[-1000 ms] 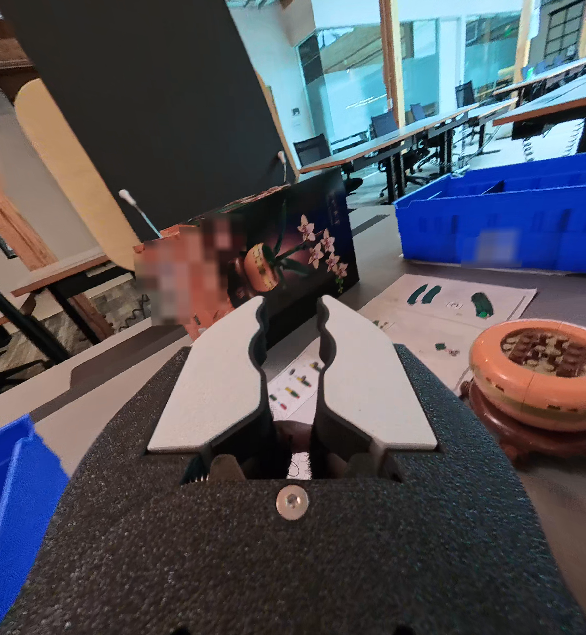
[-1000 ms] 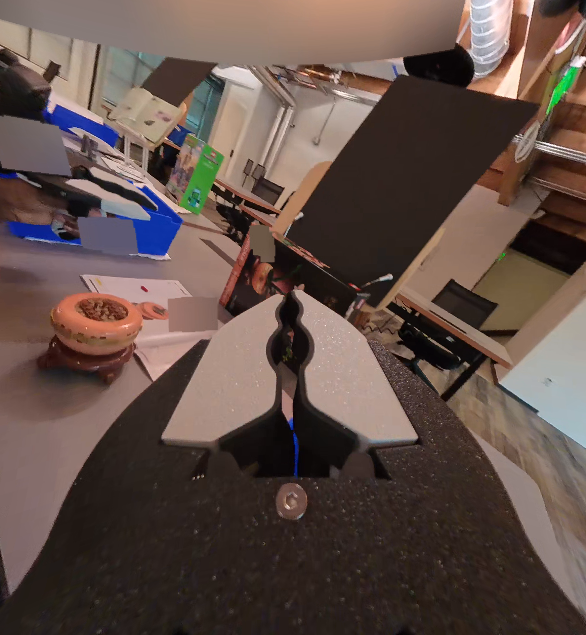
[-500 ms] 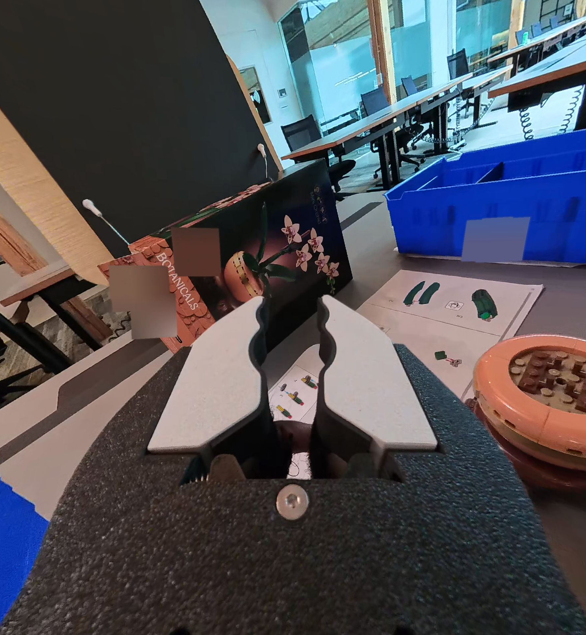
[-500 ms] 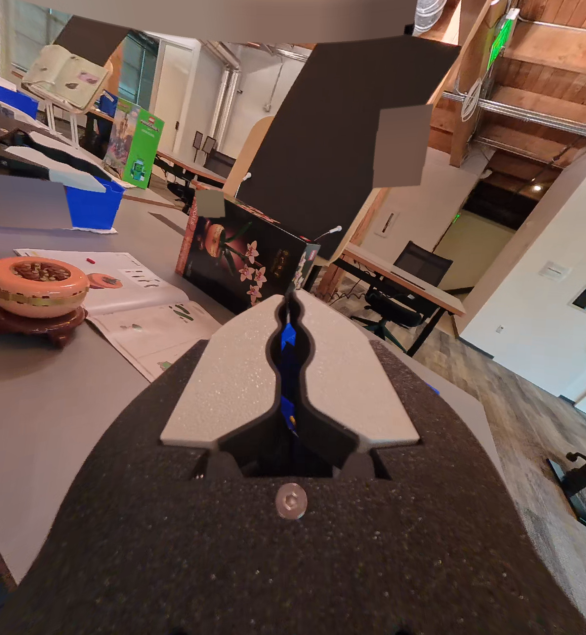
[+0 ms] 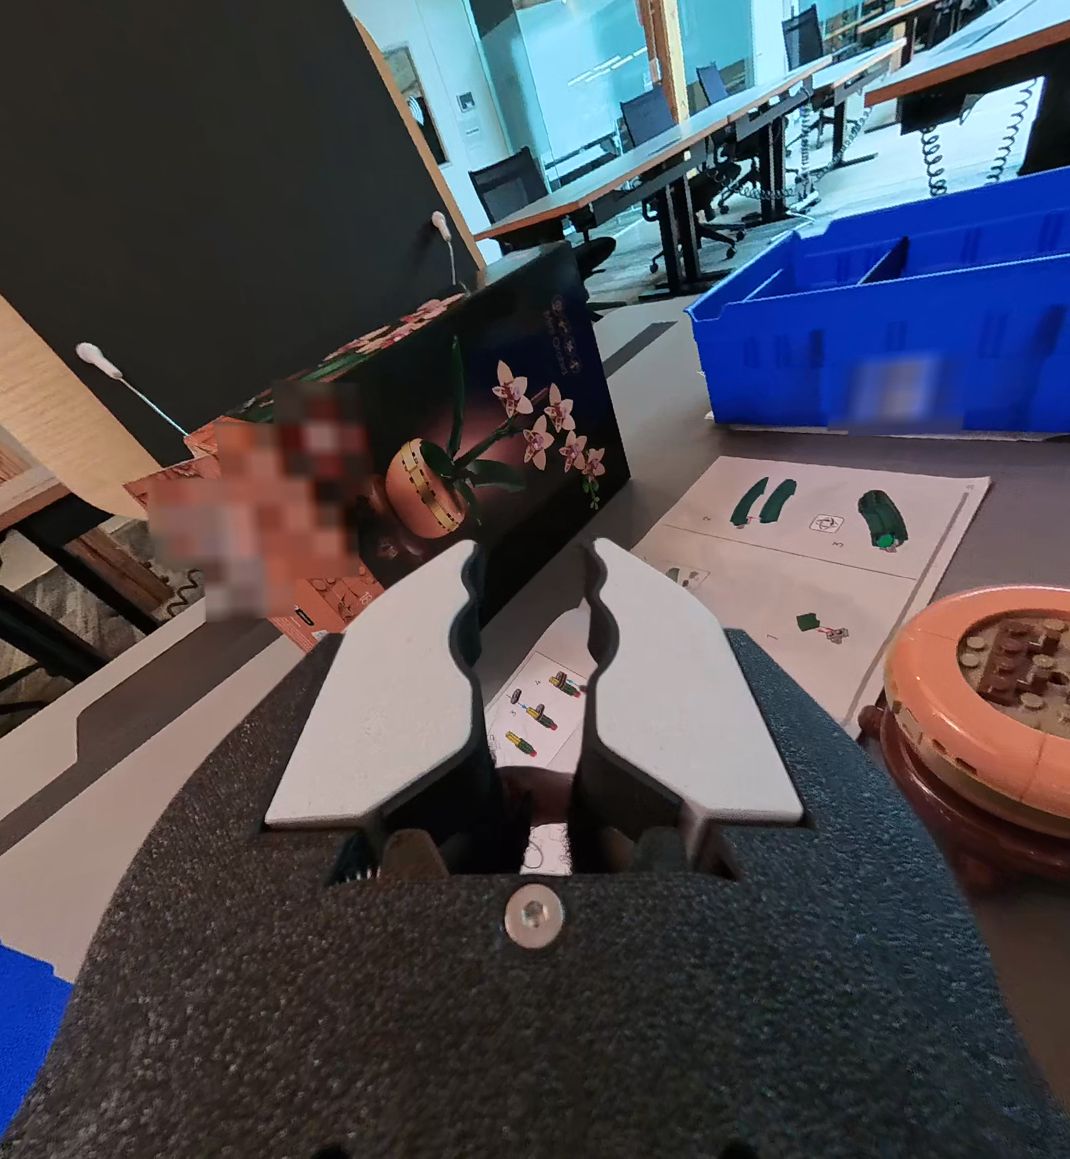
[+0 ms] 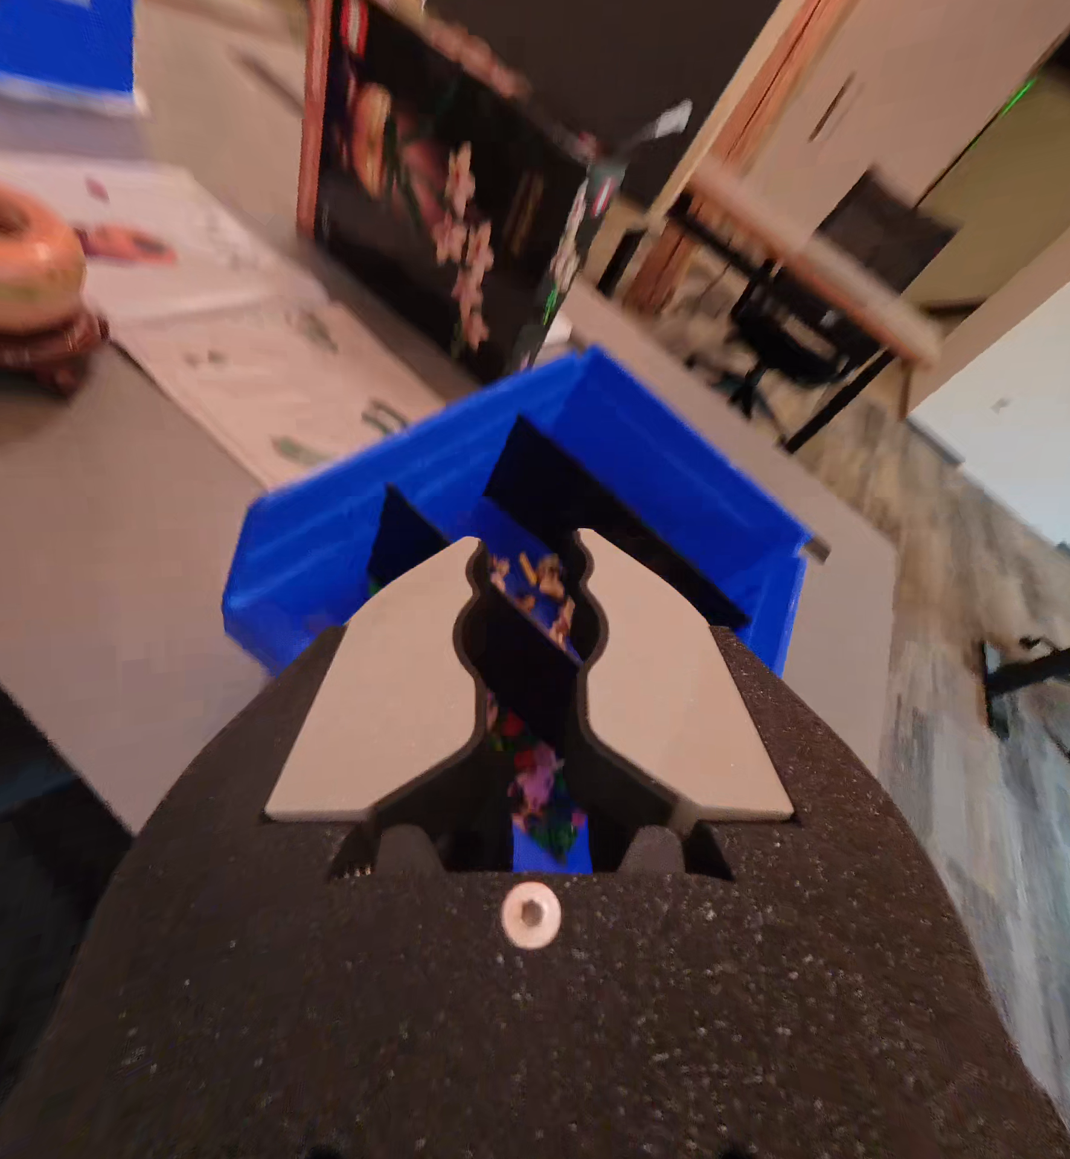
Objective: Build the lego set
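A round orange pot (image 5: 1015,709) on a brown stand is set upright on the table. Small loose bricks (image 6: 542,580) are kept in a blue bin (image 6: 664,451).

Everything is sitting spread across the worktop (image 5: 1034,545).

The set box (image 5: 507,439) is standing behind the open instruction sheets (image 5: 802,545); the pot model (image 5: 1009,709) is resting beside them, a divided bin (image 5: 896,351) lying behind, another divided bin (image 6: 614,451) sitting before the box.
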